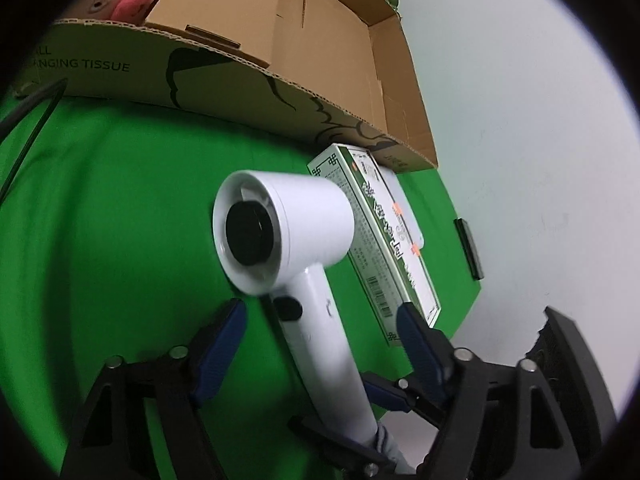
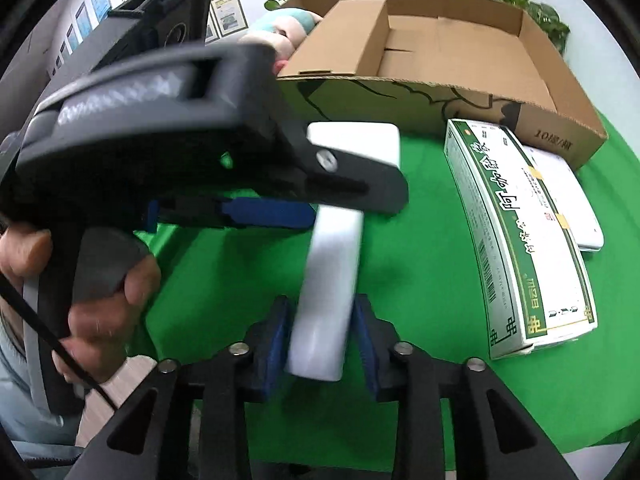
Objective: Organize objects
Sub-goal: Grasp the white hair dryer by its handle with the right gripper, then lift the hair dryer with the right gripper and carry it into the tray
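A white hair dryer (image 1: 288, 228) is held above the green cloth, nozzle end facing the left wrist camera. My left gripper (image 1: 320, 320) is open, its blue pads wide on either side of the handle, not touching it. In the right wrist view my right gripper (image 2: 322, 320) is shut on the dryer's handle (image 2: 328, 280) near its lower end. The left gripper (image 2: 224, 160) shows there too, held in a hand, its pad beside the handle just below the dryer's head.
A large open cardboard box (image 2: 560, 128) stands at the back with a smaller carton (image 2: 344, 40) and a plush toy (image 2: 288, 28) inside. A green-and-white box (image 2: 520, 236) lies on a white flat item (image 2: 576, 208) on the green cloth (image 2: 420, 280).
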`<action>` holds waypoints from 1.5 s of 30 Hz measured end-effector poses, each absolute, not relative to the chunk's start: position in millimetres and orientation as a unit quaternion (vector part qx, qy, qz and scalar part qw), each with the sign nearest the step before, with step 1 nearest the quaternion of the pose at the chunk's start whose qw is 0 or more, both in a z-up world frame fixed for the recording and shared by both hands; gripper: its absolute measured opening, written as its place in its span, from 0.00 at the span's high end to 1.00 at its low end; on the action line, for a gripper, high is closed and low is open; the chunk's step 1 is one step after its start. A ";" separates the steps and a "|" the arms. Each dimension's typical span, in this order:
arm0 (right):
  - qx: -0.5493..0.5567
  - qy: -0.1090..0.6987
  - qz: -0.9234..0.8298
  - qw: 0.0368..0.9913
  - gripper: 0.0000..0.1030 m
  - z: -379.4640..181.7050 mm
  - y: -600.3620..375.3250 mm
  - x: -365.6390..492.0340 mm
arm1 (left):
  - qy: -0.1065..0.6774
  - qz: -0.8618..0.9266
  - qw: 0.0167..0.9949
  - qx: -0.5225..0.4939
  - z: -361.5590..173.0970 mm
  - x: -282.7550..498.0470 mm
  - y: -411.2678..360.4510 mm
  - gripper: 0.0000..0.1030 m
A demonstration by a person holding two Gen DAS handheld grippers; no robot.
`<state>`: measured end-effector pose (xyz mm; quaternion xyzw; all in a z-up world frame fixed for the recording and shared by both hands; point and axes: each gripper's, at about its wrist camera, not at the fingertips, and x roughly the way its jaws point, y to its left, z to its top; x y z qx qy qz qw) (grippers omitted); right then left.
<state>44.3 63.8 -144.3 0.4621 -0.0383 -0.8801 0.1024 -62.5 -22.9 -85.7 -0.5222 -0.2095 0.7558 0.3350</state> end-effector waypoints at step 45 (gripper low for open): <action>0.247 -0.008 -0.965 0.087 0.72 100.7 91.0 -62.2 | -0.069 0.889 0.319 -0.322 164.5 -171.0 17.4 0.67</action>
